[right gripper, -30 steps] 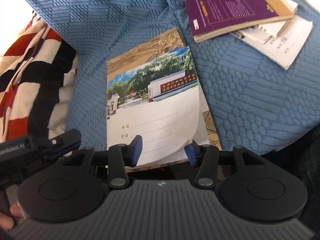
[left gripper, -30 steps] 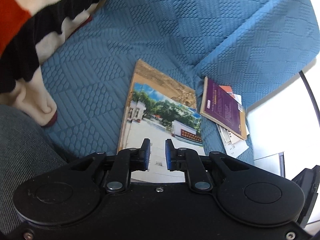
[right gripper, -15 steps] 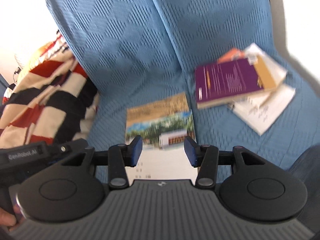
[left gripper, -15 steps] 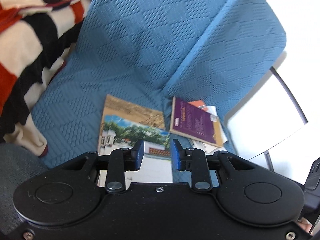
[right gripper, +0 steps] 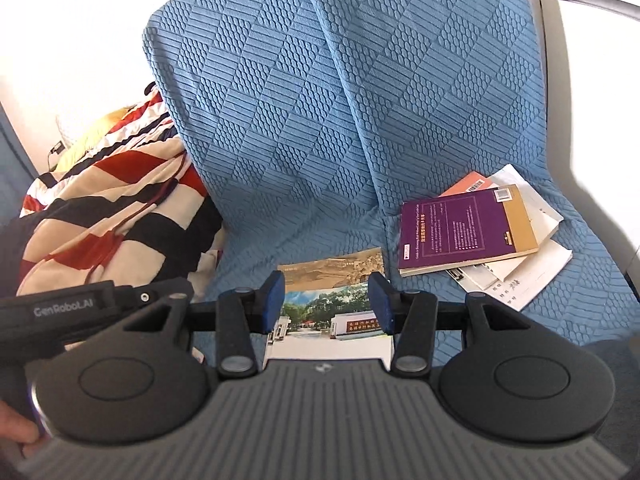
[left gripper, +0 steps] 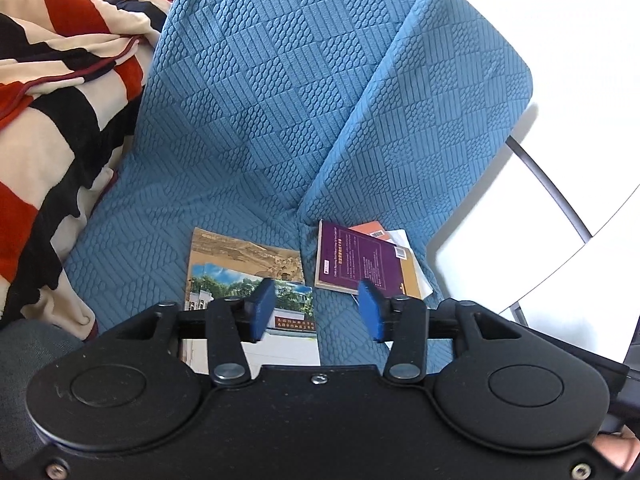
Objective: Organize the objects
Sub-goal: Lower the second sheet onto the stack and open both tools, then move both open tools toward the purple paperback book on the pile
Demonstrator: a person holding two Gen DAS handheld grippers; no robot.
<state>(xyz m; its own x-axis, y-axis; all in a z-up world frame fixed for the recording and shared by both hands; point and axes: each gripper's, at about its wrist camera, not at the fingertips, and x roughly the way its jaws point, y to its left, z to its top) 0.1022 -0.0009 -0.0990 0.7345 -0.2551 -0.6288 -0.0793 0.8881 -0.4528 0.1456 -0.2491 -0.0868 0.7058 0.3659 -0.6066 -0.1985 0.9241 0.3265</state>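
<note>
Left gripper (left gripper: 316,308) just spreading, empty, right gripper (right gripper: 326,302) parted, empty, above notebooks (right gripper: 332,280) lying flat mid-seat, book pile (right gripper: 480,232) apparently overhanging blue sofa's (right gripper: 304,120) seat edge

Both grippers have pulled up and back from the blue textured sofa seat (left gripper: 168,208). The left gripper (left gripper: 317,309), nearly closed a second ago, has just been opening its jaws, nothing between them. The photo-covered notebook (right gripper: 332,312) now looks smaller, at 6 o'clock in both views.
</note>
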